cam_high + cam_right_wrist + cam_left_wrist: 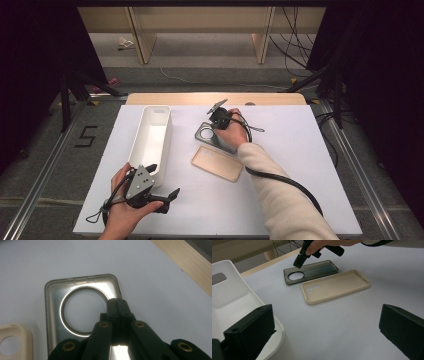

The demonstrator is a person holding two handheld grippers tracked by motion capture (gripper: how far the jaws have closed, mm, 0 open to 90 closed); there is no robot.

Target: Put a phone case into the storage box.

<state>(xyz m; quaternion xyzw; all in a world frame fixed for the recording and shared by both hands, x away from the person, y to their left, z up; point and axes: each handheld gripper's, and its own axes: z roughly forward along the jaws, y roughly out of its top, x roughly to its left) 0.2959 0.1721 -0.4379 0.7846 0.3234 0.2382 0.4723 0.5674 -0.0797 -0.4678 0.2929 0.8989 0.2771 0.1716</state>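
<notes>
Grey phone case (216, 137) flat on bench (300, 165), long axis diagonal, round camera hole at far-left end. Right tool (116, 302) closed, empty, tips over hole's rim. Left tool (162, 187) wide open, empty.

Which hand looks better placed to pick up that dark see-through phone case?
The right gripper: its shut jaws sit on the dark translucent phone case by its round hole. The left gripper waits, open, beside the white plastic bin.

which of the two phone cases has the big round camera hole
The dark grey phone case, lying beyond the beige phone case, which has small cutouts instead. The right gripper sits over it.
</notes>
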